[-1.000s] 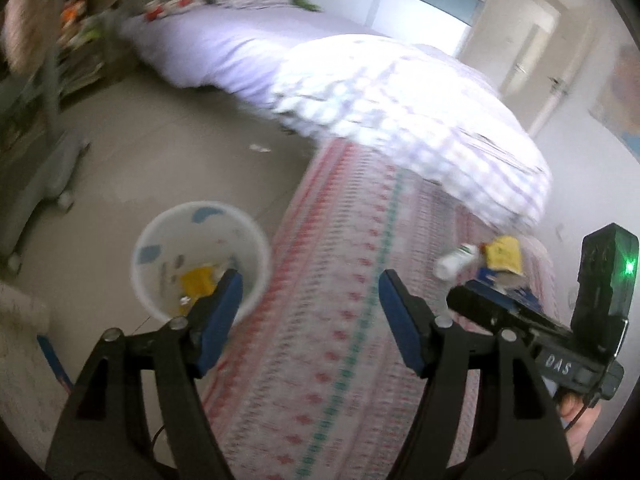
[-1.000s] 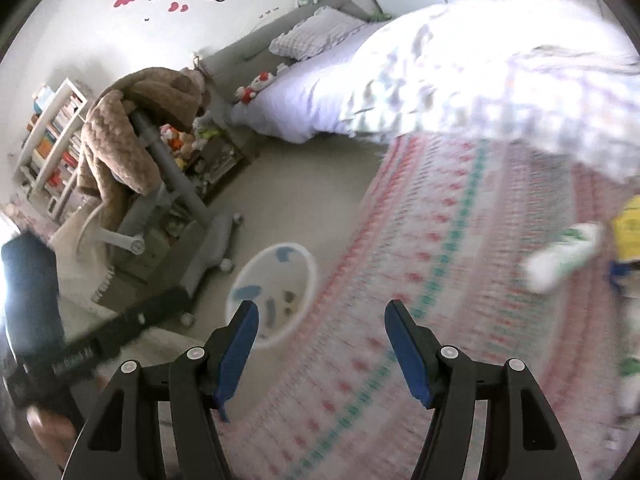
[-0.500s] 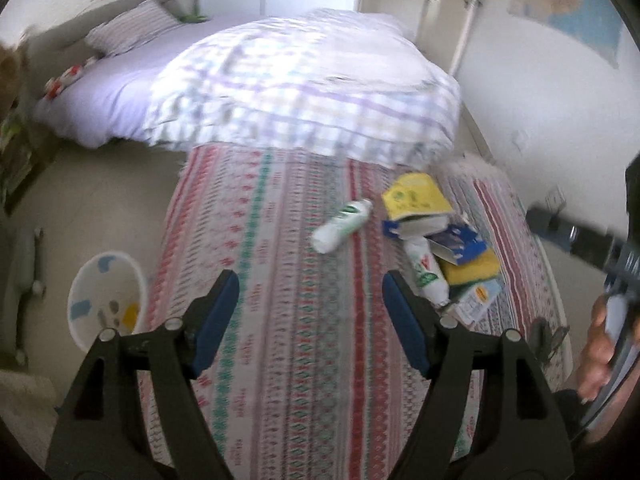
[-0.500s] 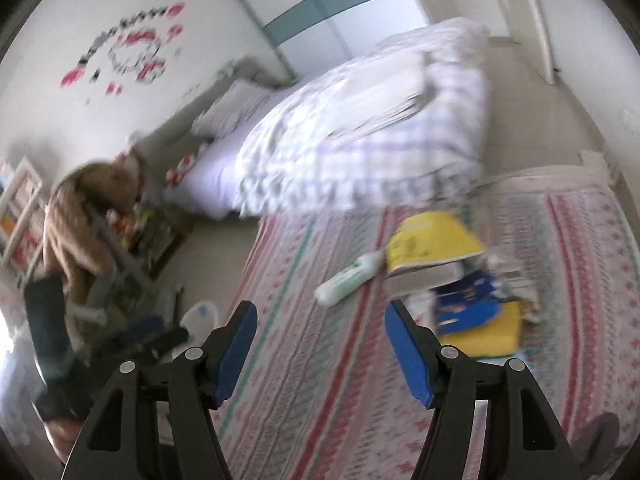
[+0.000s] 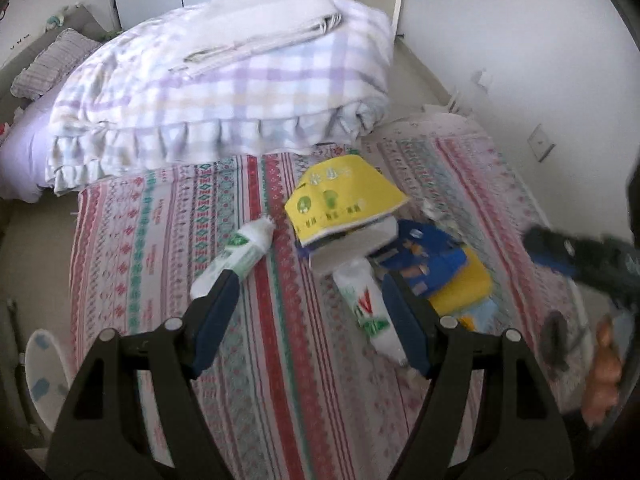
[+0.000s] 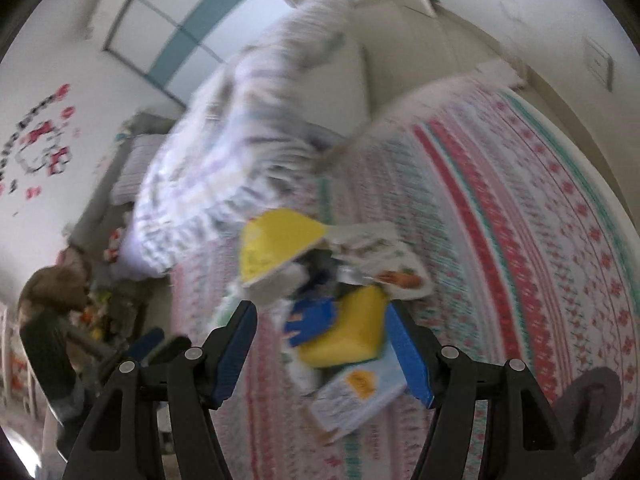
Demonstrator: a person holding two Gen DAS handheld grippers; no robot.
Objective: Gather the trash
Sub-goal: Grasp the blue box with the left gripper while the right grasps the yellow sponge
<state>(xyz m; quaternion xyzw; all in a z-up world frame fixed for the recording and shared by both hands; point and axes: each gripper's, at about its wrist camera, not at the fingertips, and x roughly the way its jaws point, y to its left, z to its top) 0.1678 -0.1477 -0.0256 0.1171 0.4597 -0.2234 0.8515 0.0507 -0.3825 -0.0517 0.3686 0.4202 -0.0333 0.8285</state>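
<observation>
Trash lies in a loose heap on the red, green and white patterned woven rug (image 5: 280, 360) beside the bed. At the top of the heap a yellow printed paper package (image 5: 344, 200) leans over a pale flat card, and under it sits a crumpled dark blue wrapper (image 5: 424, 256) on a flat yellow packet (image 5: 464, 284). A white plastic bottle with a green and red label (image 5: 366, 304) pokes out of the heap toward the camera, and a second white plastic bottle with a green label (image 5: 236, 258) lies by itself on the rug, just to the left of the pile. A pale blue and white printed carton (image 6: 356, 396) rests at the near edge of the heap in the right wrist view, which is badly blurred.

The left hand-held gripper (image 5: 310, 320) hangs above the rug with its blue-padded fingers spread wide and nothing between them. The right hand-held gripper (image 6: 324, 348) is likewise released, hovering over the blue wrapper and yellow packet without touching them.

A lilac and white checked quilt (image 5: 224, 92) is bunched on the bed behind the rug. A round white plastic bin with blue patches (image 5: 42, 376) stands on the bare floor at the far left.
</observation>
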